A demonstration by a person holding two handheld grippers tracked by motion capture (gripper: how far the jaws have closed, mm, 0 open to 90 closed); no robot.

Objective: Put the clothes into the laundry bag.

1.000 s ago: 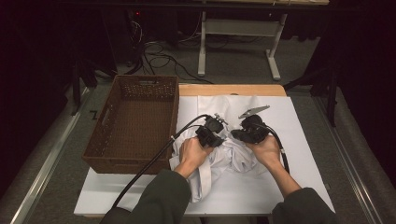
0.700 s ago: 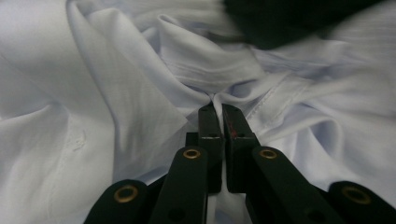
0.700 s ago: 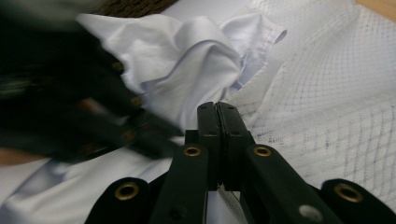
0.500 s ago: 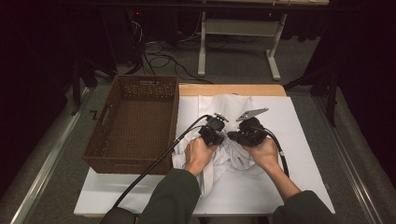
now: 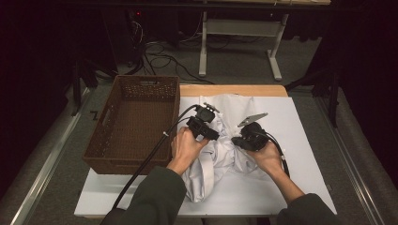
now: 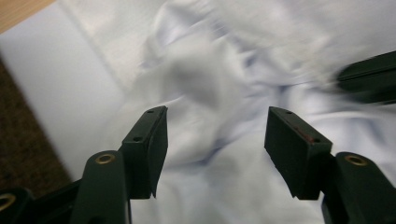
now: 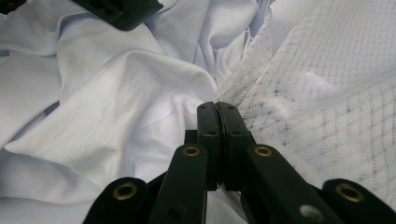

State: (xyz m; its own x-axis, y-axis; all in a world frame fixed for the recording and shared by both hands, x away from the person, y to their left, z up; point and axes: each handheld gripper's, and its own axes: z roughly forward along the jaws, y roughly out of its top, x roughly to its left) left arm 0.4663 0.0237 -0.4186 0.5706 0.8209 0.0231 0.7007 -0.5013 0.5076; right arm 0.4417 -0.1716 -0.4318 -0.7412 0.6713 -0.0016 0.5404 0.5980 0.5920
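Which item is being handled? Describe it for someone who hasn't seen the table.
On the white table, right of the brown woven basket, lies a crumpled white garment between both hands. It is the only soft cloth there, with a meshy patterned panel on one side.

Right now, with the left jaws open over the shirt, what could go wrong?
1. The left gripper has just been opening, with nothing clamped; the shirt may slump out of shape.
2. The right gripper is shut on a thin fold; a pull might slip it free.
3. The shirt hangs near the table front edge and may slide off.
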